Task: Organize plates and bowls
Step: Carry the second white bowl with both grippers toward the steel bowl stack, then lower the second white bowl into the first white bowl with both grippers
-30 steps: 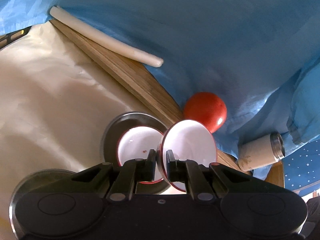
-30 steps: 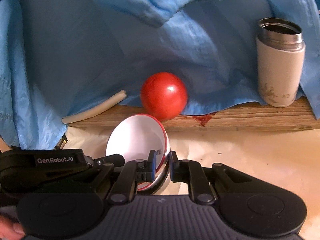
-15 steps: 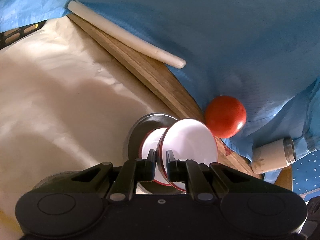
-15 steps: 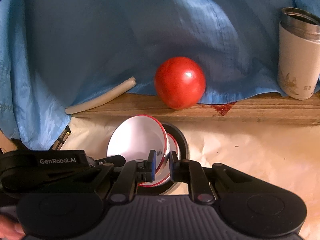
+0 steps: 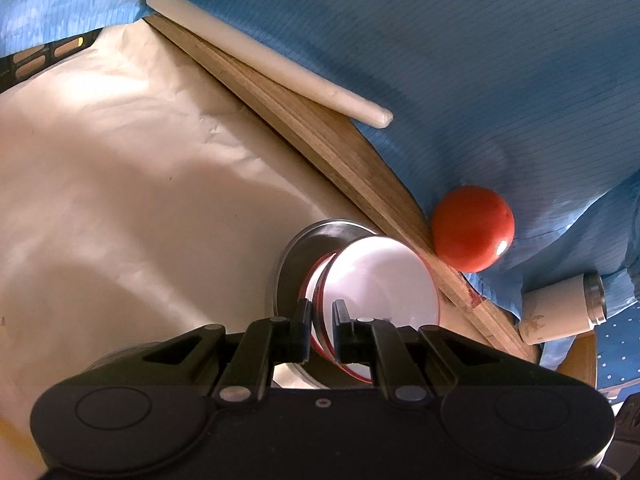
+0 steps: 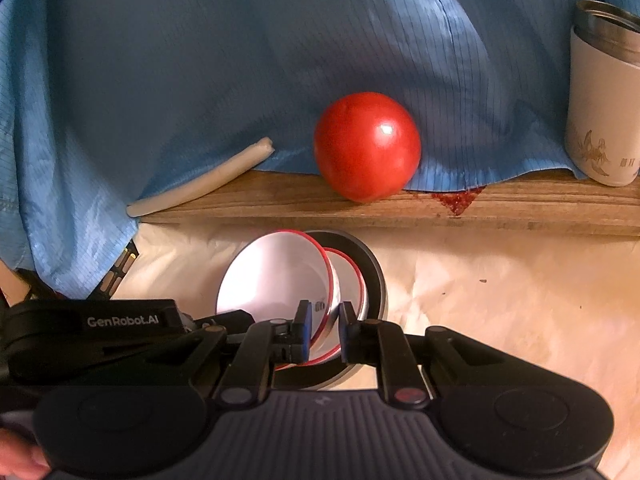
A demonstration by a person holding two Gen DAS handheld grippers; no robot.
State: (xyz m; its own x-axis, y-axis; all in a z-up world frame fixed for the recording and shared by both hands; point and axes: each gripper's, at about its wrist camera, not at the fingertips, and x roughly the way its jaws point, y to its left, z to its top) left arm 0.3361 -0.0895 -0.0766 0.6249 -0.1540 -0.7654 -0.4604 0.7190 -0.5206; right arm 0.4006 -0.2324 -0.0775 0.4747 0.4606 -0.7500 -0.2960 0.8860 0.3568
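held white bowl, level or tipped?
Tipped. The white bowl shows its inside toward the camera, rim pinched by the right tongs, over another bowl.

"GenRobot.AI" on the left gripper (image 6: 280,322)

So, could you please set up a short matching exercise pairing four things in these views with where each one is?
Things:
1. red-rimmed bowl
2. red ball
3. white rod
4. white flask

Places:
a. upright at the ledge's right end
b. lying along the ledge's left part
c. tilted, rim held by a gripper
d. mid-ledge, against the blue cloth

Pairs: 1-c, 2-d, 3-b, 4-a
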